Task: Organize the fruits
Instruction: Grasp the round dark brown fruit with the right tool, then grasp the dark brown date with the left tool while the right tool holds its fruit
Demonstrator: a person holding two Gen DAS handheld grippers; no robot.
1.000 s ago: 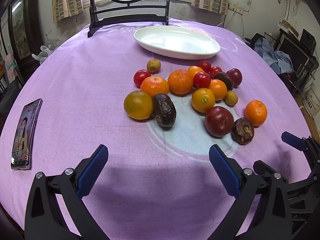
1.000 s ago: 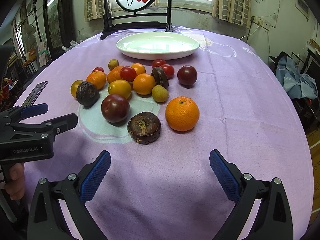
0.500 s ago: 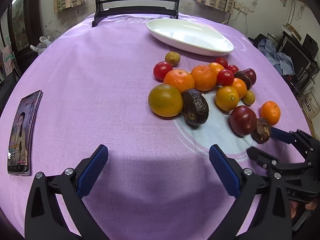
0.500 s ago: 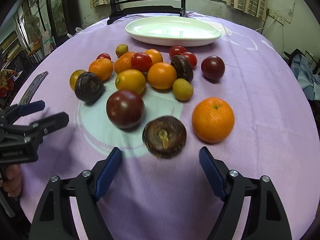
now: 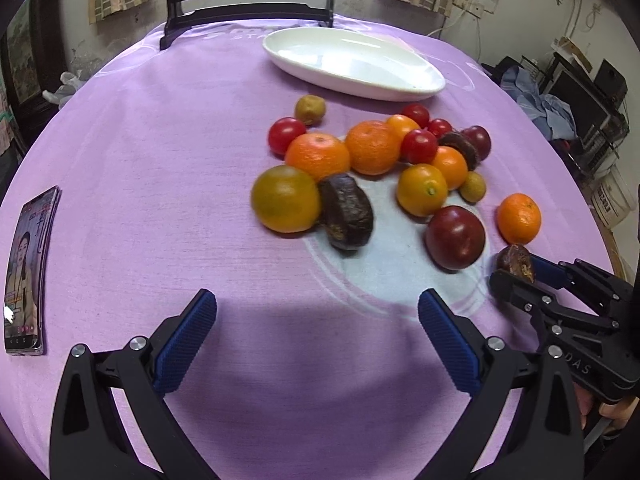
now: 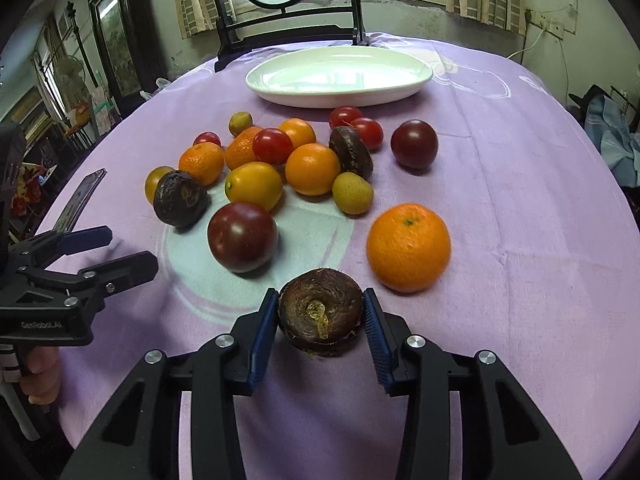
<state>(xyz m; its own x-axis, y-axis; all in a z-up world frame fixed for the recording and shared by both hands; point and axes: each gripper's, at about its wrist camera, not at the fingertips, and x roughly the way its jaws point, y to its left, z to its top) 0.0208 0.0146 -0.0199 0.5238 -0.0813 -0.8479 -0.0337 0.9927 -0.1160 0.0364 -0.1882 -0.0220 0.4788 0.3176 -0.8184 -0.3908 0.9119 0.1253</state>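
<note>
A pile of oranges, red and dark tomatoes, small green-yellow fruits and brown water chestnuts lies on the purple cloth before a white oval plate (image 6: pixel 340 96). My right gripper (image 6: pixel 320 314) is closing, and its blue pads touch both sides of the nearest water chestnut (image 6: pixel 320 320), which rests on the cloth. An orange (image 6: pixel 408 248) sits just right of it and a dark red tomato (image 6: pixel 242 236) just left. In the left wrist view the same water chestnut (image 5: pixel 516 262) shows between the right gripper's (image 5: pixel 518 278) fingers. My left gripper (image 5: pixel 316 312) stands open over bare cloth, short of the pile.
A phone (image 5: pixel 26 268) lies near the table's left edge. A dark wooden stand (image 6: pixel 288 40) with a round painted panel rises behind the plate. Furniture and clothes crowd the room to the right of the table. A hand (image 6: pixel 40 372) holds the left gripper's handle.
The right gripper moved forward around the nearest water chestnut and its jaws narrowed from wide open onto it. The left gripper kept open and tilted slightly down.
</note>
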